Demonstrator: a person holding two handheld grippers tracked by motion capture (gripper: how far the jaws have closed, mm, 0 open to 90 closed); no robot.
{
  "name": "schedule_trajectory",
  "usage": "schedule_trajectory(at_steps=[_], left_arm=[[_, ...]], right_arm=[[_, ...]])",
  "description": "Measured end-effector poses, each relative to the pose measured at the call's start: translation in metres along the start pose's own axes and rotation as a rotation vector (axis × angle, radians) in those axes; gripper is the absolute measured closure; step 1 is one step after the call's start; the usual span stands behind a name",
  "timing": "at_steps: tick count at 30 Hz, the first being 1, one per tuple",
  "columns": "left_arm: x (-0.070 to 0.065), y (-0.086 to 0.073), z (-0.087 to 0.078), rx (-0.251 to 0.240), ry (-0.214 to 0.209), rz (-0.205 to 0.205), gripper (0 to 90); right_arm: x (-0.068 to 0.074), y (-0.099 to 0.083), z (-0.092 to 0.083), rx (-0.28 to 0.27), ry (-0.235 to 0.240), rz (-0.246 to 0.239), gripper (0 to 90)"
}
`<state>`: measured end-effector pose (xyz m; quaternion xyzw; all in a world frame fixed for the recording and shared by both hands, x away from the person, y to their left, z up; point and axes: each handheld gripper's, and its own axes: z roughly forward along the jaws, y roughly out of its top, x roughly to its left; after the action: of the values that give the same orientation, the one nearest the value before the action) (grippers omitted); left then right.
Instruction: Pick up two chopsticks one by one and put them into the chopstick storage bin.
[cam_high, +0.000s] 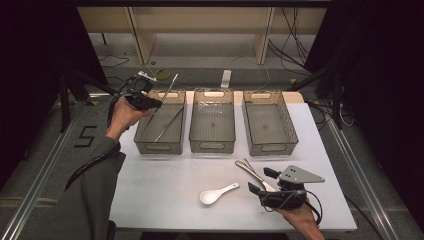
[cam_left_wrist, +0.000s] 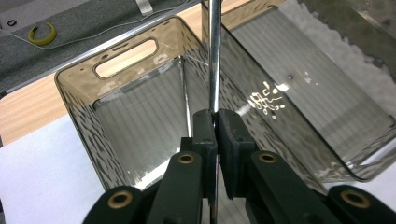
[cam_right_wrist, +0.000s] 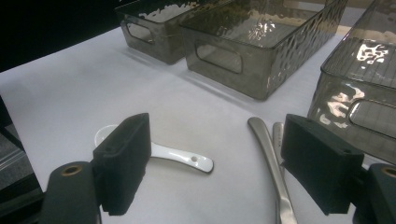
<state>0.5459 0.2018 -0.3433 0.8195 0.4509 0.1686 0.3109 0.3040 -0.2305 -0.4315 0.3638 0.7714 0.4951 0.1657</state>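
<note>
Right claw released over white table, left claw clenching metal rod, grey floor

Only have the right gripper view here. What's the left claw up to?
Observer: The left claw is shut on a thin metal stick, above the leftmost bin.
Operator: Anything in that bin?
Observer: Yes, a second metal stick lies slanted across its floor.
Operator: Is the held one upright?
Observer: No, it is tilted. In the high view it runs from the claw out past the bin's far rim.
</note>
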Motion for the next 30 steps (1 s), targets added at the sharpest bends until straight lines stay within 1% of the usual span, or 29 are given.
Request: schedule_trajectory(at_steps=[5, 6, 7, 8, 10, 13, 14, 15, 18, 20, 24, 25, 27, 28, 30], left_arm=[[0.007, -0.008, 0.008, -0.016, 0.003, -0.042, 85.2], [0.007, -0.01, 0.01, -0.01, 0.0, -0.04, 85.1], [0.006, -0.012, 0.013, 0.002, 0.016, -0.017, 85.2], [0.006, -0.013, 0.014, 0.003, 0.026, -0.015, 85.2], [0.008, -0.015, 0.016, -0.005, 0.021, -0.036, 85.2], [0.007, -0.018, 0.02, 0.007, 0.029, -0.019, 85.1], [0.007, -0.019, 0.022, 0.009, 0.039, -0.012, 85.1], [0.007, -0.02, 0.023, 0.011, 0.04, -0.012, 85.1], [0.007, -0.022, 0.027, 0.015, 0.039, -0.026, 85.1], [0.008, -0.024, 0.028, 0.018, 0.042, -0.022, 85.0], [0.011, -0.026, 0.031, 0.023, 0.05, -0.03, 84.9], [0.011, -0.027, 0.031, 0.029, 0.057, -0.04, 84.8], [0.012, -0.028, 0.032, 0.036, 0.068, -0.041, 84.6], [0.012, -0.029, 0.033, 0.036, 0.063, -0.052, 84.5], [0.013, -0.031, 0.036, 0.036, 0.065, -0.058, 84.1]], right_arm=[[0.0, 0.0, 0.0, 0.001, 0.003, -0.002, 25.4], [0.001, 0.0, 0.0, 0.002, 0.002, -0.003, 25.4], [0.001, 0.0, 0.0, 0.001, 0.002, -0.003, 25.4], [0.0, 0.0, 0.0, 0.001, 0.002, -0.002, 25.4], [0.0, 0.0, 0.001, 0.003, 0.001, -0.001, 25.4], [0.001, 0.0, 0.001, 0.002, 0.002, -0.005, 25.4], [0.001, 0.0, 0.001, 0.002, 0.002, -0.004, 25.4], [0.001, 0.0, 0.001, 0.004, 0.003, -0.002, 25.4], [0.001, 0.0, 0.001, 0.002, 0.002, -0.003, 25.4], [0.001, 0.0, 0.0, 0.003, 0.001, -0.002, 25.4], [0.001, 0.0, 0.0, 0.003, 0.002, -0.005, 25.4], [0.001, 0.0, 0.001, 0.002, 0.002, -0.004, 25.4], [0.001, 0.0, 0.001, 0.003, 0.002, -0.004, 25.4], [0.001, 0.0, 0.001, 0.004, 0.003, -0.004, 25.4], [0.001, 0.0, 0.001, 0.003, 0.003, -0.004, 25.4]])
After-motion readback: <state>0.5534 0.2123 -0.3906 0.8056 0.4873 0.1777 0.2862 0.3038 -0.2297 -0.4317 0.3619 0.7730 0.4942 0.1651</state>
